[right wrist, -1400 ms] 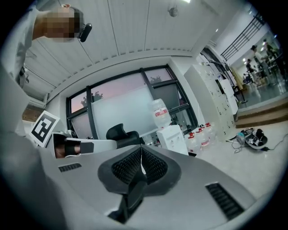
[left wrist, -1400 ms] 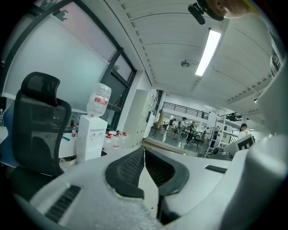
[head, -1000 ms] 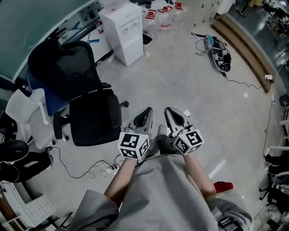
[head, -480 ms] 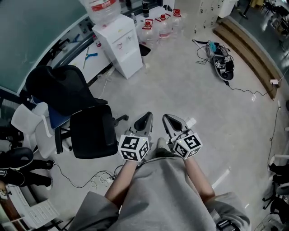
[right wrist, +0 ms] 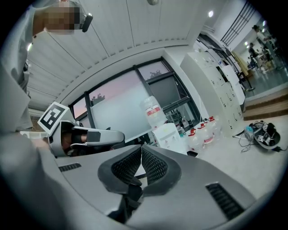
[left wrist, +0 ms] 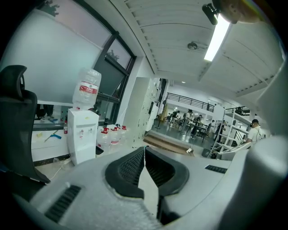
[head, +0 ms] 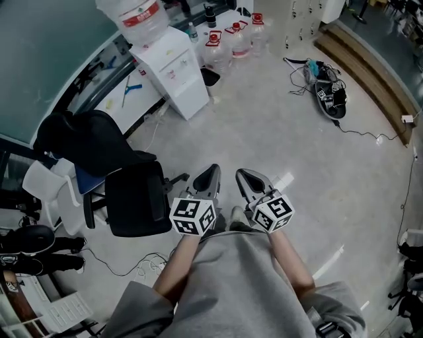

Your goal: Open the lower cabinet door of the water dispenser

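Note:
The white water dispenser (head: 173, 69) stands far ahead at the upper left, a clear bottle with a red label (head: 134, 14) on top. Its lower cabinet door (head: 192, 96) looks closed. The dispenser (left wrist: 82, 134) also shows small in the left gripper view, and the dispenser (right wrist: 170, 137) in the right gripper view. My left gripper (head: 213, 171) and right gripper (head: 242, 174) are held side by side in front of my body, well short of the dispenser. Both are shut with nothing between the jaws.
A black office chair (head: 125, 185) stands just left of my grippers, a white chair (head: 49, 191) beyond it. Several spare water bottles (head: 231, 36) sit right of the dispenser. A cable and black gear (head: 327, 86) lie on the floor at upper right.
The dispenser and chair have slid lower in the head view as I moved forward toward them. Both grippers stayed shut, side by side.

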